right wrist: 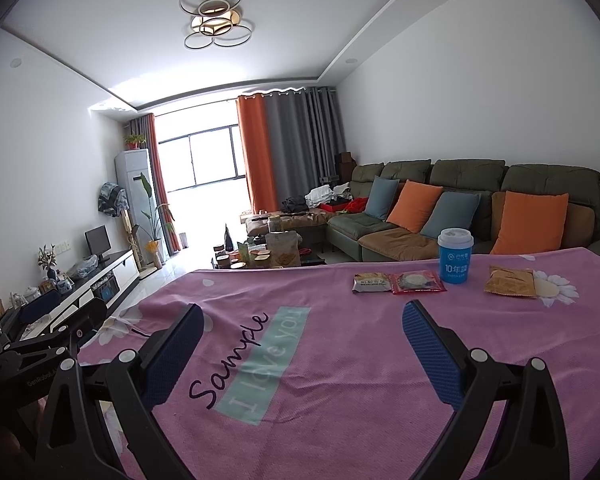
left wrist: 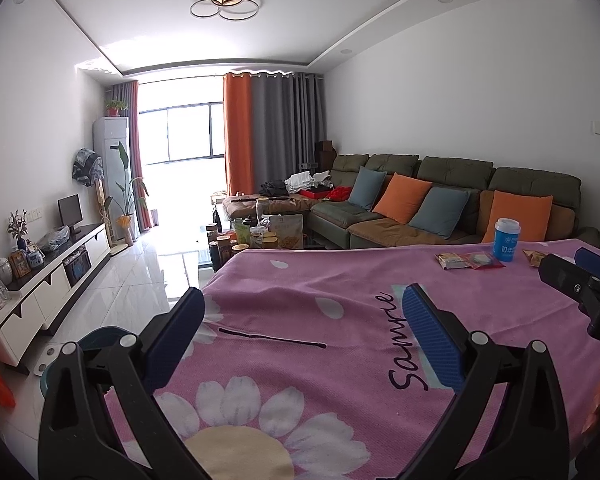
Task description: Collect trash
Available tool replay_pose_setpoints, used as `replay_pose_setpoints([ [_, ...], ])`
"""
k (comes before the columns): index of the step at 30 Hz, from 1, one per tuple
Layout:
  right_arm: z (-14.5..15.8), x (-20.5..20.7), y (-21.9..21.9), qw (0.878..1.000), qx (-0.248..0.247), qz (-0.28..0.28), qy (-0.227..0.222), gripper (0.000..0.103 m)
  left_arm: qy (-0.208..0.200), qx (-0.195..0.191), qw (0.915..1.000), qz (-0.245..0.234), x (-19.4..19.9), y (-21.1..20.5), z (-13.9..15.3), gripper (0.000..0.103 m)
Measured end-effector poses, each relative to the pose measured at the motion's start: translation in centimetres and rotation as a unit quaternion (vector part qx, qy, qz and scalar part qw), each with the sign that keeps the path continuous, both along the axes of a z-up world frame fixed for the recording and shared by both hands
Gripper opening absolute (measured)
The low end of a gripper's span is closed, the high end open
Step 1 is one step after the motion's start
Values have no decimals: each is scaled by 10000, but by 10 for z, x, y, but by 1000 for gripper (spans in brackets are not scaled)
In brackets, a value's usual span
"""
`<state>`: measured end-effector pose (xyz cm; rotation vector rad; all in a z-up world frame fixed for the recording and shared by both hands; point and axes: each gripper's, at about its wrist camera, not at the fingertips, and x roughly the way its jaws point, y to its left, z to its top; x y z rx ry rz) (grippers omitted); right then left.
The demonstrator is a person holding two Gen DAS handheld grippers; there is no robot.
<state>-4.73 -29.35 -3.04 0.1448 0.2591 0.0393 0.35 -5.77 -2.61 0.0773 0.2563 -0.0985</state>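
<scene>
On the pink flowered tablecloth (right wrist: 340, 360) lie a grey-white snack wrapper (right wrist: 371, 283), a red wrapper (right wrist: 418, 282) and a brown wrapper (right wrist: 510, 286), with a blue paper cup (right wrist: 454, 256) standing between them at the far right. The left wrist view shows the wrappers (left wrist: 470, 260) and the cup (left wrist: 506, 239) far right. My right gripper (right wrist: 302, 344) is open and empty, short of the wrappers. My left gripper (left wrist: 302, 332) is open and empty over the cloth's left part. A dark blue bin (left wrist: 96, 340) sits on the floor under its left finger.
A green sofa (right wrist: 460, 208) with orange and blue cushions runs behind the table. A cluttered coffee table (right wrist: 260, 256) stands beyond the table's far edge. A white TV cabinet (left wrist: 52, 280) lines the left wall. The other gripper shows at each view's edge.
</scene>
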Motion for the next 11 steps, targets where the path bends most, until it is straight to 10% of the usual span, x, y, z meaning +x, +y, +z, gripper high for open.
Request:
replay_pose_setpoints([
  [5,-2,0,1,10000,35,-20,45,96,217,37,9998,1,7,-4,-5,97],
  [11,-3,8,-20,9990,102,-148,399,96,1401,-112,9899,-176,57,-2,-21,97],
])
